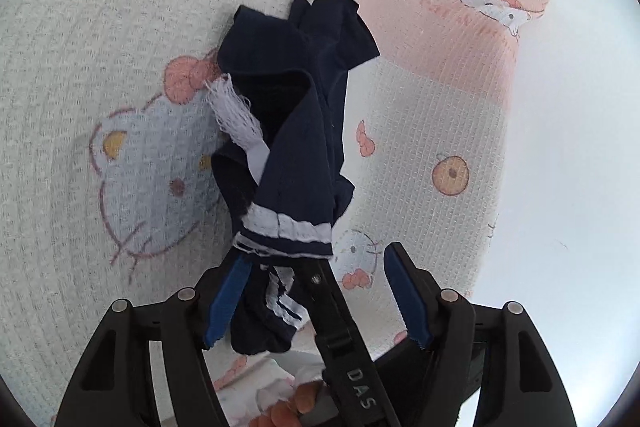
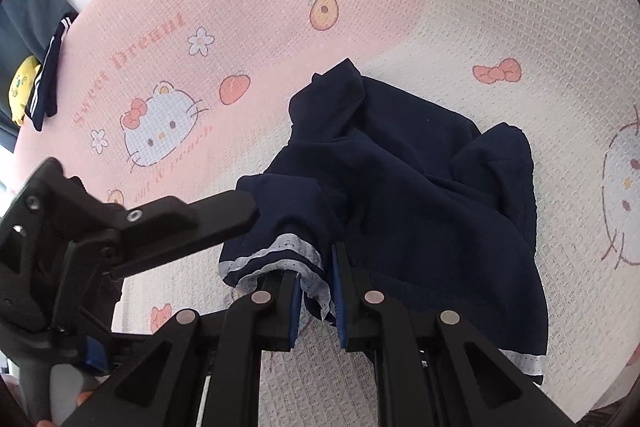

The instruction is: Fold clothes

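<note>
- One big cartoon-cat blanket (image 2: 460, 27) covers everything underneath, half pink and half cream, printed with bows, flowers and round orange fruits; I cannot tell whether a bed or a desk lies under it.
- The navy garment (image 2: 420, 187) with white-striped hems lies crumpled on the cream half, near the border with the pink, one part lifted toward the two tools.
- In the left wrist view the same cloth (image 1: 296, 131) hangs in a twisted rope between the tools, with a frayed white mesh tag (image 1: 234, 115) sticking out at its side.
- A second dark piece with white stripes (image 2: 46, 75) lies well apart at the far pink edge, beside something yellow (image 2: 22, 87) that is too small to make out.
- The left gripper (image 1: 316, 301) stands with its fingers spread; the blue pads (image 1: 408, 299) do not press on anything. A striped fold of the garment droops just inside its left finger, touching or nearly so, and the right gripper's black finger crosses the gap.
- The right gripper (image 2: 316, 301) has its fingers drawn almost together, pinching the white-trimmed hem (image 2: 280, 251) of the garment between the blue pads.
- From the right wrist view the left tool's black finger (image 2: 192, 223) reaches in from the left, its tip at the cloth's edge.
- Fingertips of a hand (image 1: 292, 407) show at the bottom, behind the tools.
</note>
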`<state>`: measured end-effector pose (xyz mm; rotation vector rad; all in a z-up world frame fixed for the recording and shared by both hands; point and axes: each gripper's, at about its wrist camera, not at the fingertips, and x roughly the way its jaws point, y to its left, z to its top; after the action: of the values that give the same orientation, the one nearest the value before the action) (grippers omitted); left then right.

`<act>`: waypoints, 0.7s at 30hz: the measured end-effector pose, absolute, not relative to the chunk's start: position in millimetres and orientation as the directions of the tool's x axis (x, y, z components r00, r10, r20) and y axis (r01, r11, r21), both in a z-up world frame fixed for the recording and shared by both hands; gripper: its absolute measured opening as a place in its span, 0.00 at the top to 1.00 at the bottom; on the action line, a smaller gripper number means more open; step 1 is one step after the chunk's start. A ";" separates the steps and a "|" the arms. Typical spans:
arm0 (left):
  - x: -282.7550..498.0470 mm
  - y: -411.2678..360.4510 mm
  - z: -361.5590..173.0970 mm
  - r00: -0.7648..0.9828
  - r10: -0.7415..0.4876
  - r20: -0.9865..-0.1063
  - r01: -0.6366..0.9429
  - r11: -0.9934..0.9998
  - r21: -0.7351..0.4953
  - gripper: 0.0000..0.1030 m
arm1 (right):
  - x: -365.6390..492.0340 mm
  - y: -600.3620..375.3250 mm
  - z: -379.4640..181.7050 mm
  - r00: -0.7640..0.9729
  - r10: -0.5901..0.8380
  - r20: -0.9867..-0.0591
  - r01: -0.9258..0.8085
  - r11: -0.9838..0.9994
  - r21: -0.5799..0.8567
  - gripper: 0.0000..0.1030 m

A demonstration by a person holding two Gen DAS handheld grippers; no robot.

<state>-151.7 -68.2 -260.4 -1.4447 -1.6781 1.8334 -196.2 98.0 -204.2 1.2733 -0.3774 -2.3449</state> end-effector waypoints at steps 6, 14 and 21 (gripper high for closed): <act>-165.0 -68.4 -265.9 -0.496 0.693 -0.522 0.398 -0.353 -0.847 0.36 | -195.2 102.8 -205.2 -0.457 -0.516 -0.725 0.232 -0.856 0.462 0.89; -167.6 -69.2 -273.1 -0.486 0.648 -0.586 0.401 -0.430 -0.809 0.77 | -195.2 102.5 -208.1 -0.449 -0.500 -0.741 0.242 -0.866 0.438 0.88; -164.6 -73.3 -265.7 -0.472 0.595 -0.651 0.363 -0.542 -0.758 0.88 | -198.2 112.0 -219.7 -0.410 -0.487 -0.771 0.174 -0.872 0.458 0.41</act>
<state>-164.6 -73.3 -265.7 -1.5167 -1.4106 2.1418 -198.2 112.0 -219.7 1.4107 -0.4338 -2.3064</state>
